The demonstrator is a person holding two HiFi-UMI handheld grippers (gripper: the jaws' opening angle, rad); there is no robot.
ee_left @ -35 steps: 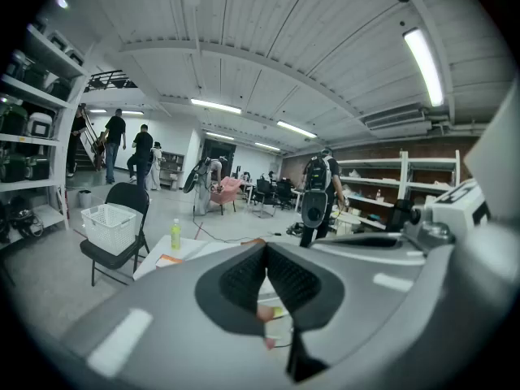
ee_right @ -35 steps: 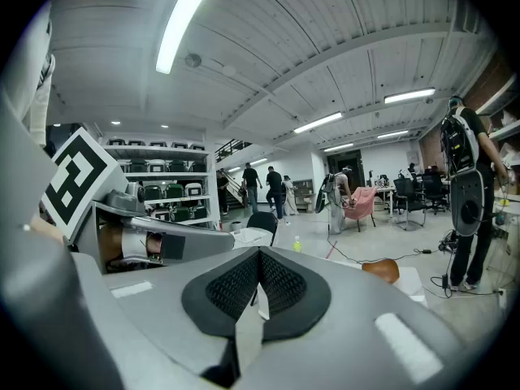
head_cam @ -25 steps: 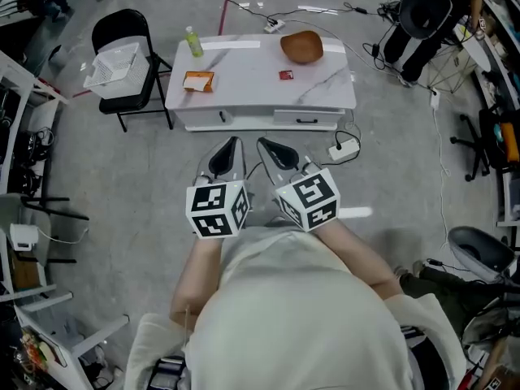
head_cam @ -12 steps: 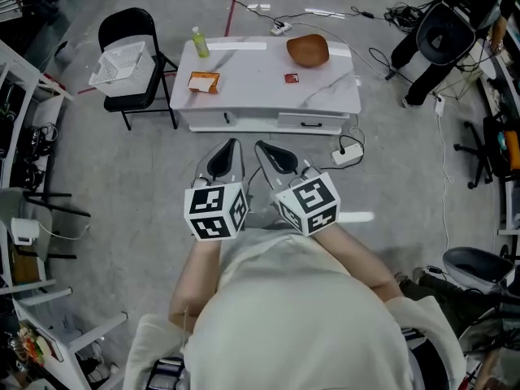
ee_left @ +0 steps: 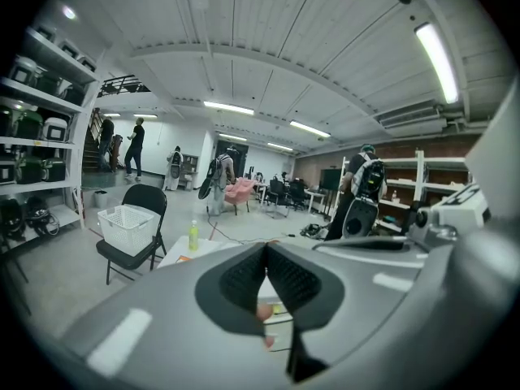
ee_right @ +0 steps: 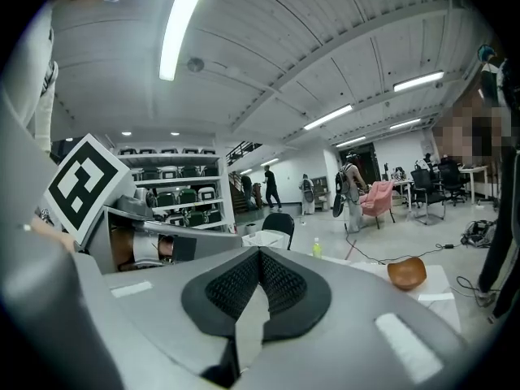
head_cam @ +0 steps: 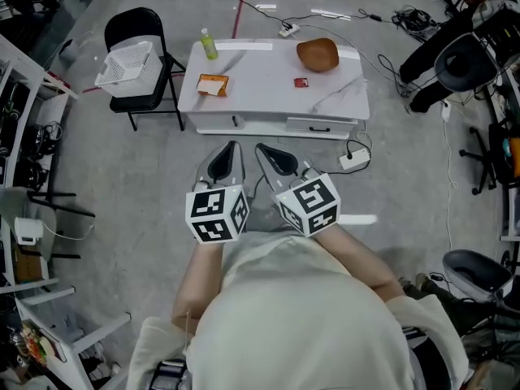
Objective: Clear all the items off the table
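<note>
Left hand-held gripper (head_cam: 233, 145): jaws closed together with nothing between the pads. It is held low in front of the torso and points ahead toward the table, tipped slightly downward.
Right hand-held gripper (head_cam: 262, 148): jaws likewise pressed together and empty. It sits just beside the left one, with the two tips angled in toward each other but apart.
Marker cubes: one at the rear of each hand-held gripper, the left cube (head_cam: 218, 212) and the right cube (head_cam: 309, 204), near the person's chest.
Arms: both forearms are bare and bent, with elbows out to the sides and wrists drawn in close, left forearm (head_cam: 193, 276) and right forearm (head_cam: 367, 260).
Table (head_cam: 268, 100): low and white, with a marbled top and drawers in its front. It stands on the floor ahead of the hand-held grippers and well apart from them.
Green bottle (head_cam: 210, 45): upright at the table's far left corner.
Orange packet (head_cam: 213, 84): lies flat on the left part of the table, nearer the person than the bottle.
Wooden bowl (head_cam: 318, 54): at the far right part of the table.
Small red item (head_cam: 301, 83): on the table just in front of the bowl; too small to identify.
White basket (head_cam: 126, 63): on the seat of a black folding chair (head_cam: 134, 21), just left of the table.
Power strip (head_cam: 354, 161): on the floor by the table's near right corner.
</note>
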